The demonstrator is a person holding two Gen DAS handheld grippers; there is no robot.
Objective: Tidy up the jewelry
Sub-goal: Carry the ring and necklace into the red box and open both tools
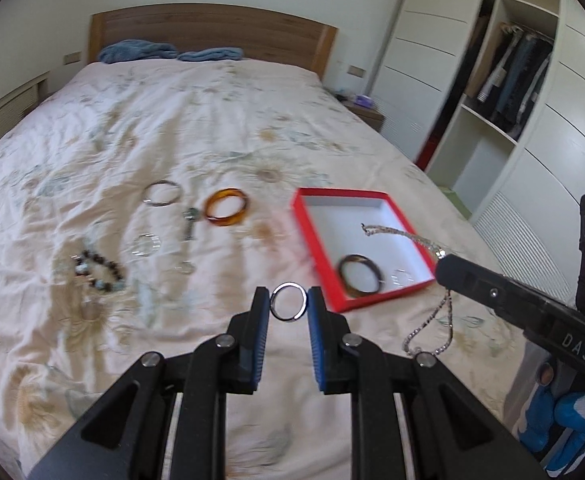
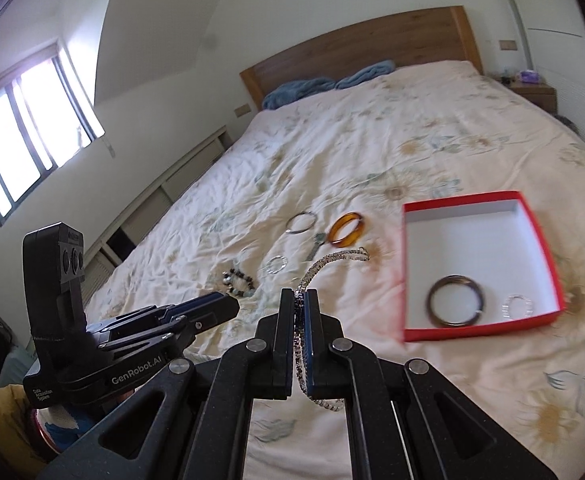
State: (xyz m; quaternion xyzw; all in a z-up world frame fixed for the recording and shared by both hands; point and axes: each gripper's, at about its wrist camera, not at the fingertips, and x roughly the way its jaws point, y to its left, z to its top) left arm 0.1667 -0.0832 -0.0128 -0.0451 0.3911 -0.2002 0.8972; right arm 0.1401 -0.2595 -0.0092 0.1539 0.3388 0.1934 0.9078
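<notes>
Jewelry lies spread on the bed [image 1: 172, 120], roughly midway between the headboard and the foot edge. We note our left tongs [image 1: 288, 307] closed on a silver ring [image 1: 288, 306], pinched upright between the blue pads [image 1: 317, 320] and clear of the cover. Our right tongs [image 2: 301, 300] are closed on a sparkly chain [image 2: 332, 258]; one end arches out ahead of the tips and the other loops down below the fingers. A red box [image 1: 316, 248] with a white floor sits toward the bed's right edge and holds a dark bangle [image 1: 361, 280] and a clear beaded ring [image 1: 402, 278] near its closest wall, just beside each other. Left of the box we record an amber bangle [image 1: 227, 207], a thin silver bangle [image 1: 163, 193], a small greenish pendant [image 1: 190, 224], a clear bracelet [image 1: 145, 244] and a dark beaded bracelet [image 1: 98, 272], all apart from one another. Blue fabric [image 1: 140, 51] rests against the headboard [image 1: 212, 28].
</notes>
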